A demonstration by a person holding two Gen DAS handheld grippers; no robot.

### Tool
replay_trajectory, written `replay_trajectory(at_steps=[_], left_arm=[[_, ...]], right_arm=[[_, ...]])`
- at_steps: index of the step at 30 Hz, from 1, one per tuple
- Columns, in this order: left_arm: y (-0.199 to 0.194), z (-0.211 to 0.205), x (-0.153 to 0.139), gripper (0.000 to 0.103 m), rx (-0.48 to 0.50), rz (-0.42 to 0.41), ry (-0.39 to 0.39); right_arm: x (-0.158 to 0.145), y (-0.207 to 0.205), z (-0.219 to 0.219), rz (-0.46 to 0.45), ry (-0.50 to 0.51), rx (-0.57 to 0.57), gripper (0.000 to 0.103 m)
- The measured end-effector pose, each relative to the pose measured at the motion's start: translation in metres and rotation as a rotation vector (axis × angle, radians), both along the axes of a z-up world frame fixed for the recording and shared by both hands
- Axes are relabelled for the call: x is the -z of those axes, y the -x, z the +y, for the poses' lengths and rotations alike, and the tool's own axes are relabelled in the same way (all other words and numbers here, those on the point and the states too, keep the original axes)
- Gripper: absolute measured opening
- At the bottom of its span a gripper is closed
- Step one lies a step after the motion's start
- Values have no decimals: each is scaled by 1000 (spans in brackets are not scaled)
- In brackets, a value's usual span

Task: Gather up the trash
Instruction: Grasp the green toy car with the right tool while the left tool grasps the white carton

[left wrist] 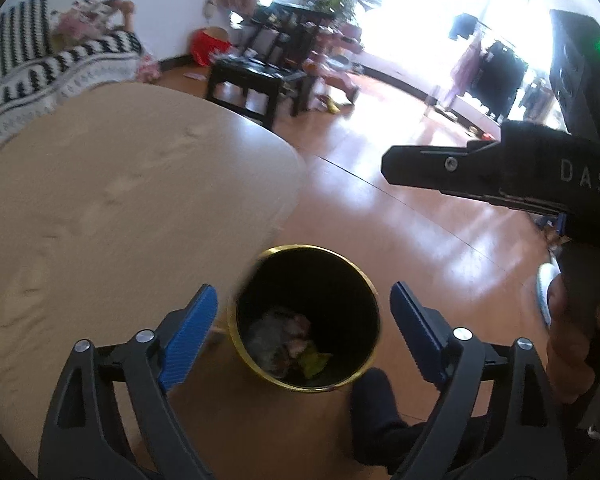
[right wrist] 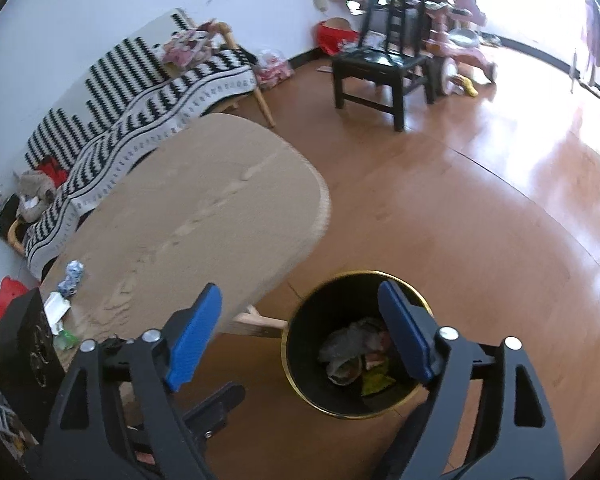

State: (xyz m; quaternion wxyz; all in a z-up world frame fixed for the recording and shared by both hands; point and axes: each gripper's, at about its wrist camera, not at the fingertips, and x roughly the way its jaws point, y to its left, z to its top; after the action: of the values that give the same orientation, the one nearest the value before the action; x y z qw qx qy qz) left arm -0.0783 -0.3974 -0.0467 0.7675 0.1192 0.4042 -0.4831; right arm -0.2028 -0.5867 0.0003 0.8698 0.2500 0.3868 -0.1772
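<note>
A black bin with a gold rim (left wrist: pixel 365 277) stands on the floor by the table's end, with crumpled wrappers and paper (left wrist: pixel 288 340) at its bottom. My left gripper (left wrist: pixel 303 292) hangs open right over it, nothing between its blue pads. In the right wrist view the same bin (right wrist: pixel 289 346) sits lower right, its trash (right wrist: pixel 352 354) visible, and my right gripper (right wrist: pixel 299 290) is open and empty just left of and above the rim. On the table's near left corner lie a crushed blue-white can (right wrist: pixel 72 278), white paper (right wrist: pixel 56 308) and a green wrapper (right wrist: pixel 66 338).
The rounded wooden table (right wrist: pixel 200 200) fills the left. Behind it is a sofa with a striped blanket (right wrist: pixel 140 92); a black chair (right wrist: pixel 380 60) and a pink tricycle (right wrist: pixel 460 40) stand farther off. A dark-socked foot (left wrist: pixel 376 412) is beside the bin. Shiny wooden floor stretches right.
</note>
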Motion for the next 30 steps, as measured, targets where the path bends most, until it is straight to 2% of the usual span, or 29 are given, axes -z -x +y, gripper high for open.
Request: replay_trajectory(at_steps=[6, 11, 15, 19, 23, 26, 30], left_arm=[[-41, 76, -36, 91, -178, -69, 34], [-85, 162, -58, 91, -359, -132, 24], [-115, 236, -69, 91, -496, -162, 5], [-135, 300, -65, 92, -597, -165, -14], [-157, 346, -51, 92, -646, -140, -54], [-172, 357, -40, 92, -636, -107, -71], [-184, 360, -23, 92, -622, -105, -109]], right_arm=[[-20, -44, 51, -51, -6, -94, 82], [-26, -89, 103, -76, -17, -198, 82], [-20, -120, 144, -72, -35, -294, 82], [-11, -150, 190, -61, -50, -415, 82], [1, -175, 243, -52, -65, -548, 82], [12, -192, 284, -41, -63, -641, 82], [31, -211, 330, -20, -44, -740, 82]])
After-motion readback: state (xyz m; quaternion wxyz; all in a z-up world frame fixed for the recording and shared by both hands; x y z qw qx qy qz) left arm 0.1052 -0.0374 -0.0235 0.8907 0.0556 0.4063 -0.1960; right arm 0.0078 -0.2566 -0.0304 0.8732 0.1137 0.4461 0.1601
